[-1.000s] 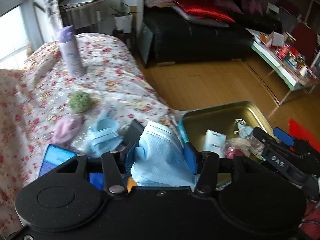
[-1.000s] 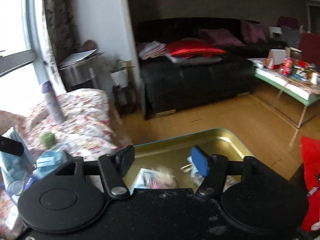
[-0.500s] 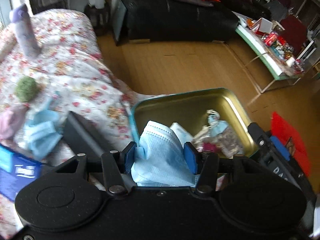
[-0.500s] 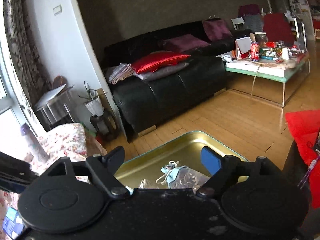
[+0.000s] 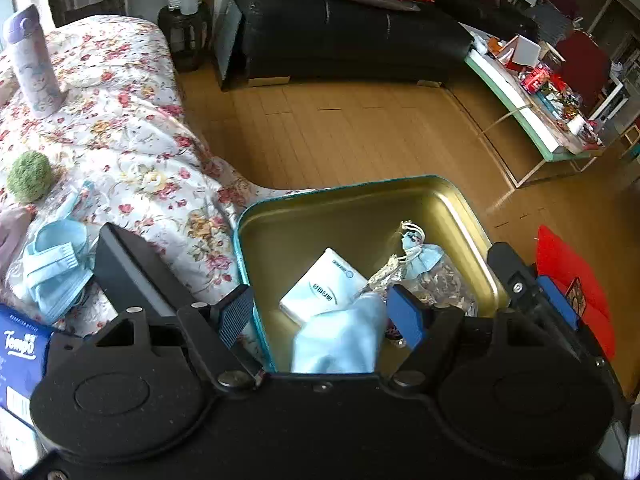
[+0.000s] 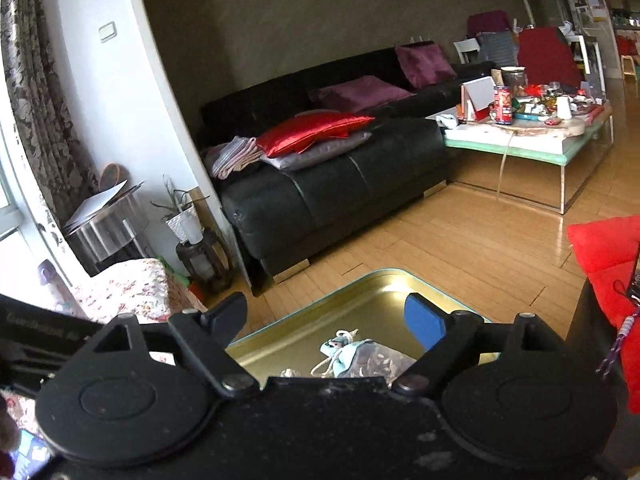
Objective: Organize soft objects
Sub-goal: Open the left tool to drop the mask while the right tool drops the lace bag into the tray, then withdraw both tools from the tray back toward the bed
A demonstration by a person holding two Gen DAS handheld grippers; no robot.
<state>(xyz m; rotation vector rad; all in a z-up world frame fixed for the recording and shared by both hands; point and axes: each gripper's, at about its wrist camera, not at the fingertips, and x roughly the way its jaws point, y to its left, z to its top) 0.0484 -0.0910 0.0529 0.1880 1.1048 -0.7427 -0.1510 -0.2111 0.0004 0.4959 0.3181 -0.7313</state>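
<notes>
My left gripper (image 5: 322, 316) is open above the near edge of a gold tin tray (image 5: 472, 216). A light blue face mask (image 5: 340, 340) lies loose between its fingers, dropping into the tray. The tray holds a white tissue pack (image 5: 324, 290) and a clear bag with a blue mask (image 5: 424, 264). More blue masks (image 5: 52, 272) and a green pom-pom (image 5: 30, 176) lie on the floral quilt (image 5: 132, 140). My right gripper (image 6: 328, 316) is open and empty over the tray (image 6: 360, 308).
A blue Tempo tissue pack (image 5: 20, 356) and a dark box (image 5: 132, 276) lie at the left. A lilac bottle (image 5: 34, 62) stands on the quilt. A black sofa (image 6: 340, 176), a cluttered coffee table (image 6: 532, 136) and red cloth (image 6: 608, 240) surround the wooden floor.
My left gripper has opened and let go of the blue mask, which drops into the tray. The right gripper has tilted up and opened a little wider.
</notes>
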